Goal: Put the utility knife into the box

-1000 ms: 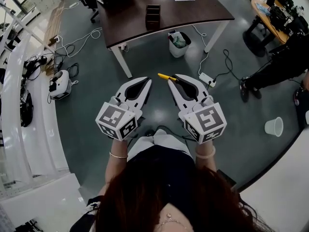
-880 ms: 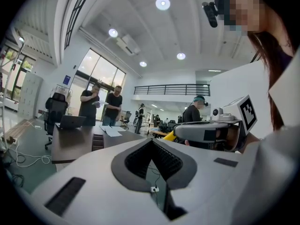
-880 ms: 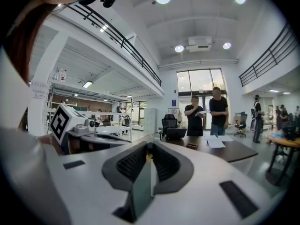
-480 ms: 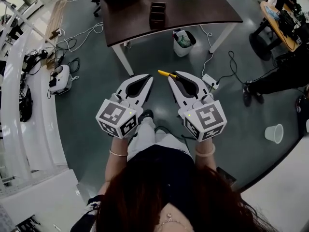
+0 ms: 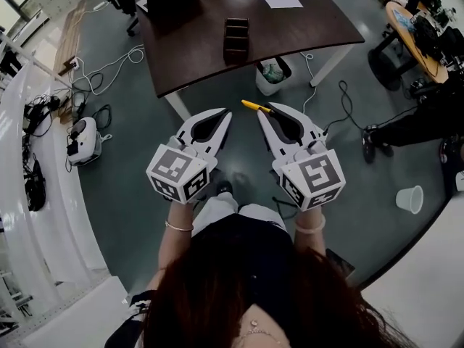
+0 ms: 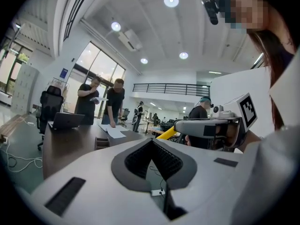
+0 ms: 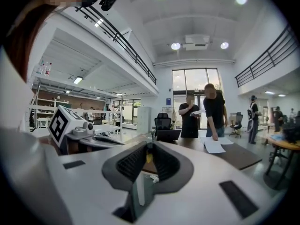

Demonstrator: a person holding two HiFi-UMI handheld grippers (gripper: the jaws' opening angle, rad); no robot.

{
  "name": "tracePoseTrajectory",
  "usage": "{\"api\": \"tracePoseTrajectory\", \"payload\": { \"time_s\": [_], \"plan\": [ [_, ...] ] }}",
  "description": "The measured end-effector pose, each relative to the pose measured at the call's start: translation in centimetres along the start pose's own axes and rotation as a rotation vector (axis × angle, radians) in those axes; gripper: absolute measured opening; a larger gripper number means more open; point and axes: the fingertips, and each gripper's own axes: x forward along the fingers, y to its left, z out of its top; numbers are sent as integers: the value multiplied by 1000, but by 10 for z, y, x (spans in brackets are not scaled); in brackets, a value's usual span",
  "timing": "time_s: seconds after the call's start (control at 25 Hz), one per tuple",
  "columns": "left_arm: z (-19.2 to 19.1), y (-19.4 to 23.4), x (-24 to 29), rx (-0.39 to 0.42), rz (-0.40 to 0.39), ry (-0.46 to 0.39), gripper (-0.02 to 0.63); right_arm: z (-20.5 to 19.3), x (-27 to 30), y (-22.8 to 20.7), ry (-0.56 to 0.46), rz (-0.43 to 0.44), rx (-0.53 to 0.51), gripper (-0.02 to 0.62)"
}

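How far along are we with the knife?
Done: knife gripped in the right gripper. In hand: it hangs over the floor, short of the table. Left: carry it to the box on the table and put it in. The left gripper is shut, empty.

Left gripper (image 5: 225, 114), right gripper (image 5: 263, 114): white shells, dark ribbed pads (image 6: 161, 161), black-white marker cubes (image 5: 177, 174). Dark top (image 5: 239, 241), pale trousers (image 5: 217, 210), wrist bracelets (image 5: 177, 228).

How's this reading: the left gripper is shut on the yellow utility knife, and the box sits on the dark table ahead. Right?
Not quite. The utility knife is clamped in the right gripper, not the left gripper, whose jaws are together on nothing. The head view and the right gripper view show it. The box does sit on the dark table ahead.
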Motion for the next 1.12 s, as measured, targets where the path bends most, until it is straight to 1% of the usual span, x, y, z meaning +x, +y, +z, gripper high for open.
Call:
{"api": "tracePoseTrajectory", "payload": {
  "time_s": [0.16,0.44,0.6,0.72,0.92,1.12],
  "plan": [
    [9,23,17,-8,-25,-6,2,2,21,-12,15,-26,0,54],
    [6,60,46,-39,-31,14,2,-2,54,-37,30,-46,19,54],
    [13,83,73,-55,-39,-1,2,-5,82,-67,25,-49,27,53],
    [22,102,103,-47,-35,-5,2,-3,106,-95,20,-38,31,54],
    [33,136,151,-41,0,-6,2,4,146,-145,8,-9,26,54],
    [41,161,181,-34,33,-8,2,2,176,-177,19,23,32,54]
  ]
}}
